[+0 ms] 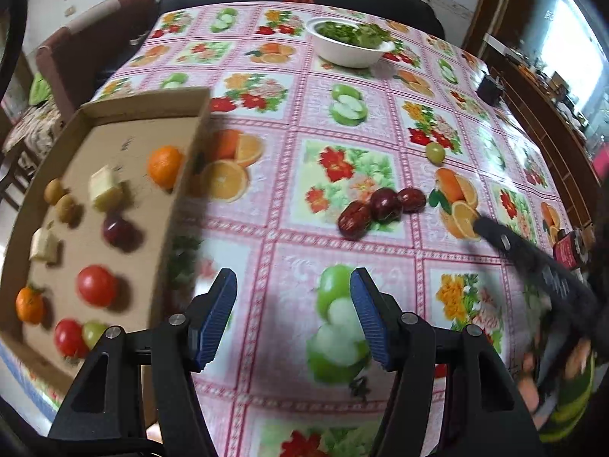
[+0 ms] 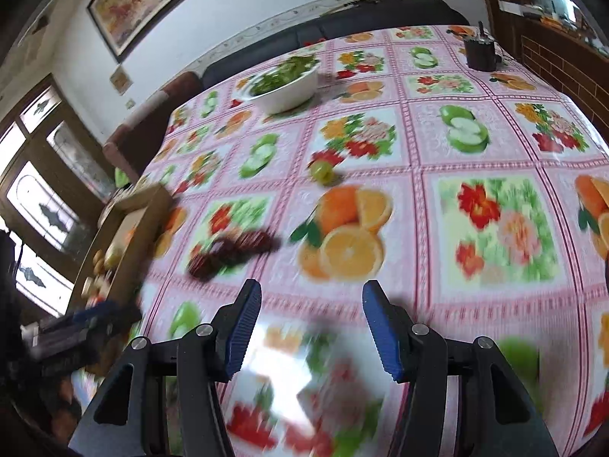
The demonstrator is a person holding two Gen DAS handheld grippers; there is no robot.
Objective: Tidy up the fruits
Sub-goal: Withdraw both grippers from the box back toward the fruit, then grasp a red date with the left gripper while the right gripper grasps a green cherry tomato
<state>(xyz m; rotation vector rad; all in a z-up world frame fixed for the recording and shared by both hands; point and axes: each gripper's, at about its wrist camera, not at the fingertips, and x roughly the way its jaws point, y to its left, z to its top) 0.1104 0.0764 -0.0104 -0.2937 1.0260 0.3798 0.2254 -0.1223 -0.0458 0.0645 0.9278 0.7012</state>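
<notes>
On the fruit-print tablecloth lie two red dates [image 1: 354,221] [image 1: 412,198] with a dark plum [image 1: 385,203] between them, and a green grape [image 1: 434,152] sits farther back. In the right wrist view the dates [image 2: 232,251] are a blur and the grape [image 2: 321,172] lies behind them. A cardboard tray [image 1: 152,104] on the left holds an orange [image 1: 164,165], tomatoes, kiwis, a plum and pale cubes. My left gripper [image 1: 293,304] is open and empty, short of the dates. My right gripper [image 2: 312,320] is open and empty above the cloth.
A white bowl of greens [image 1: 348,43] [image 2: 285,87] stands at the back of the table. A black cup [image 2: 480,53] is at the far right corner. The tray [image 2: 144,213] and the left gripper's fingers [image 2: 95,316] show at the left of the right wrist view.
</notes>
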